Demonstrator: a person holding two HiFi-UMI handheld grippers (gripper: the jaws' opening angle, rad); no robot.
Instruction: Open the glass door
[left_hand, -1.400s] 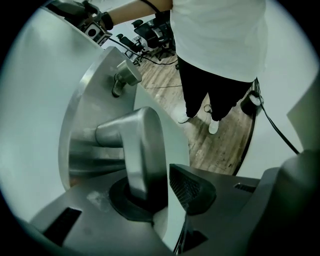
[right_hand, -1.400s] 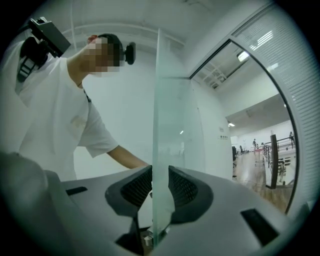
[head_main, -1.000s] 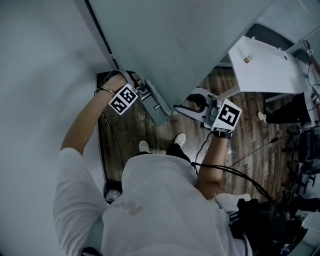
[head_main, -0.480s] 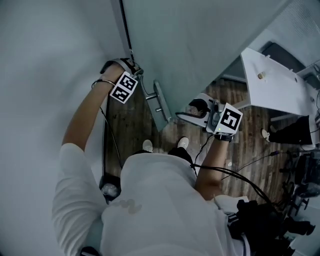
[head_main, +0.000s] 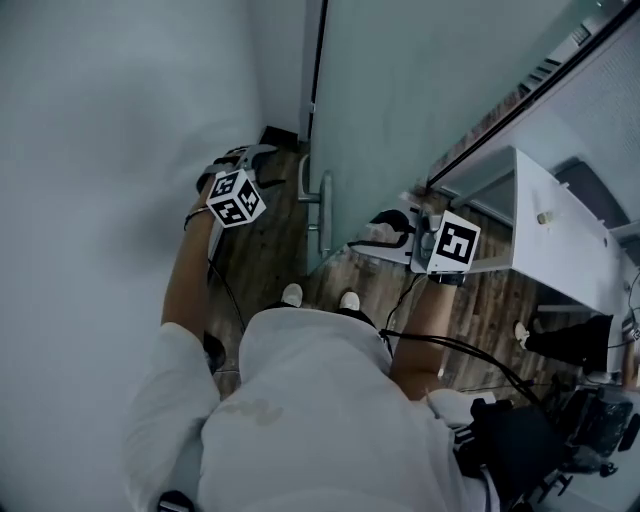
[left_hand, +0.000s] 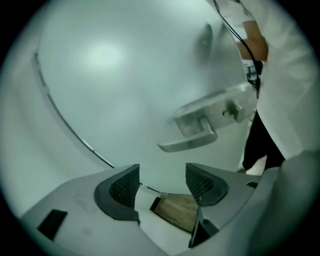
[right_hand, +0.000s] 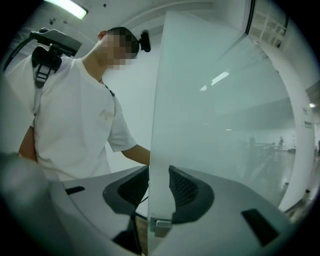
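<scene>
The frosted glass door (head_main: 400, 90) stands almost edge-on in front of me, its metal lever handle (head_main: 322, 205) on the left face. My left gripper (head_main: 258, 155) hangs left of the handle, apart from it. In the left gripper view the gripper (left_hand: 162, 181) is open and empty, with the handle (left_hand: 190, 142) ahead; its jaws have just been closing slightly. My right gripper (head_main: 362, 236) sits at the door's free edge. In the right gripper view the door's edge (right_hand: 159, 150) runs between that gripper's (right_hand: 159, 189) pads, which have just been opening and lie close on both sides.
A pale wall (head_main: 100, 150) closes off the left side. A white desk (head_main: 560, 240) stands to the right behind the door. Black cables (head_main: 470, 350) trail from my right arm over the wooden floor (head_main: 260, 260). The person's shoes (head_main: 292, 295) are just below the handle.
The door has swung from slanted to nearly edge-on. My left gripper has come off the handle, rolled and drawn away to its left. The right gripper has stayed on the door's edge.
</scene>
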